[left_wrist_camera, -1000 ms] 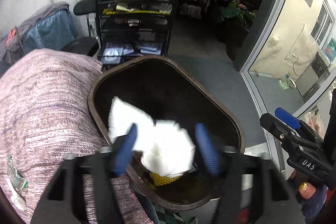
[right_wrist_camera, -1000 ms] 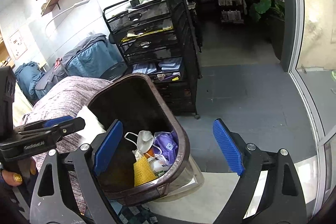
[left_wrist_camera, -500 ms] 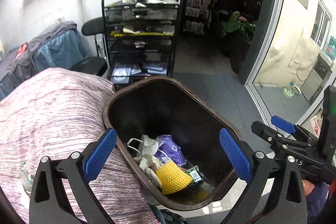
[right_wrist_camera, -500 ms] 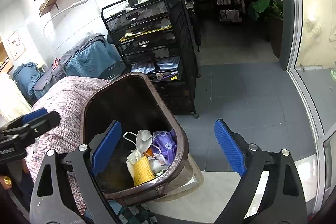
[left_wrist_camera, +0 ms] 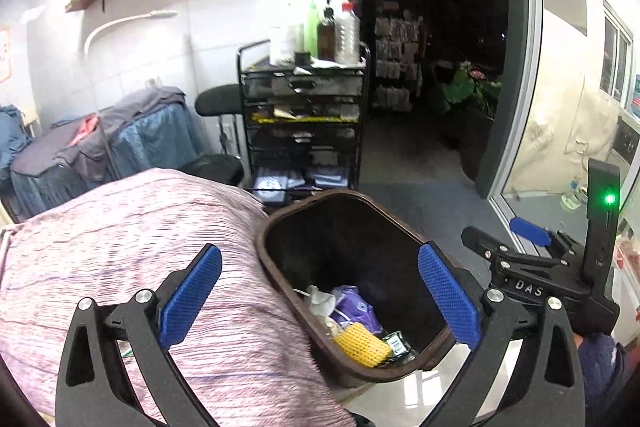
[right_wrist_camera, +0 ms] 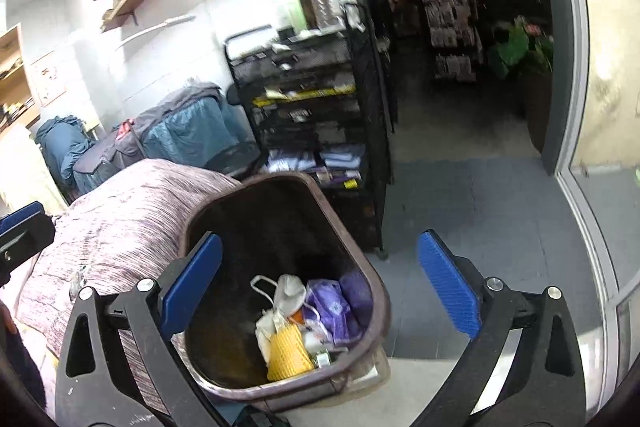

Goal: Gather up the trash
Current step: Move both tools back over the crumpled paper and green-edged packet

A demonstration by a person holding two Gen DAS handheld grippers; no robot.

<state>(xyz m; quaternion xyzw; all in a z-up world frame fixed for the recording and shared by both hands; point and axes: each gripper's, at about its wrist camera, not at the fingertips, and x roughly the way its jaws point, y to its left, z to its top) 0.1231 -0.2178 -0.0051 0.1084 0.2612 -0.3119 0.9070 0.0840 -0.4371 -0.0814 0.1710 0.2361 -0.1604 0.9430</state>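
Once white tissue had dropped from left tongs (left_wrist_camera: 318, 301) into brown bin (left_wrist_camera: 280, 223), both spread wide, right tongs (right_wrist_camera: 318, 293) having just opened further, nothing between; drop judged complete.

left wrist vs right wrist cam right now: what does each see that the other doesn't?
Left wrist only: the right gripper seen from the side, with a lit green light on its body, and a small green packet beside the yellow net.

Right wrist only: the white face mask in full, a wooden shelf unit at far left, and just the edge of the left gripper.

Both: the brown trash bin holding the yellow net and purple wrappers, the striped blanket, and the black mesh cart. Both grippers stand open and empty.
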